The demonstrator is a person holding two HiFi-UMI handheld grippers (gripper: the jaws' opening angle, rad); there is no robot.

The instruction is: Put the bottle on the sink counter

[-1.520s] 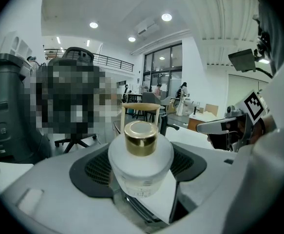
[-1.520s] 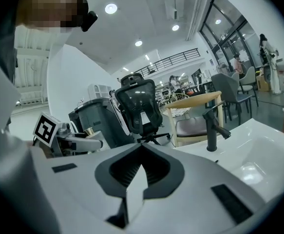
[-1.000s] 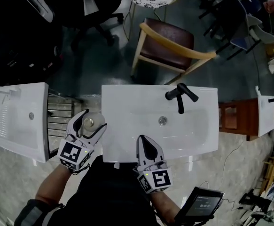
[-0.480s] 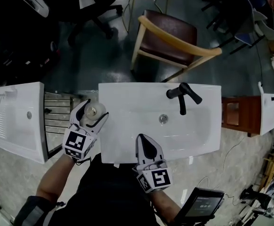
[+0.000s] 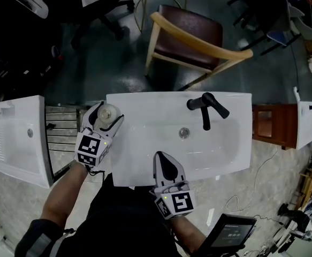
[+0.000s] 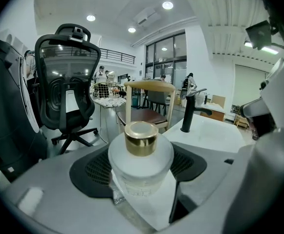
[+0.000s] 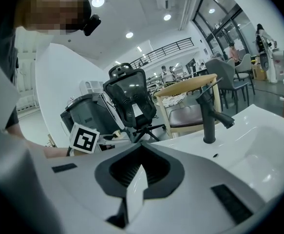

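A frosted white bottle [image 6: 140,162] with a gold cap [image 6: 141,138] sits upright between the jaws of my left gripper [image 5: 106,114], which is shut on it. In the head view the bottle [image 5: 107,112] hangs at the far left corner of the white sink counter [image 5: 145,106], right over its edge. My right gripper [image 5: 166,165] hovers over the counter's near edge in front of the basin, its jaws shut with nothing between them; the right gripper view shows the same right gripper [image 7: 138,177] shut. A black faucet [image 5: 206,107] stands at the back of the basin.
A wooden chair with a dark red seat [image 5: 190,33] stands behind the sink. A second white sink [image 5: 16,138] lies to the left, a metal grate [image 5: 62,133] in between. A black office chair [image 6: 66,87] stands beyond. A brown cabinet [image 5: 273,125] is on the right, a tablet [image 5: 230,234] at the near right.
My left gripper has carried the bottle away from me and slightly right, from beside the sink's left edge up to its far left corner. The right gripper has stayed put.
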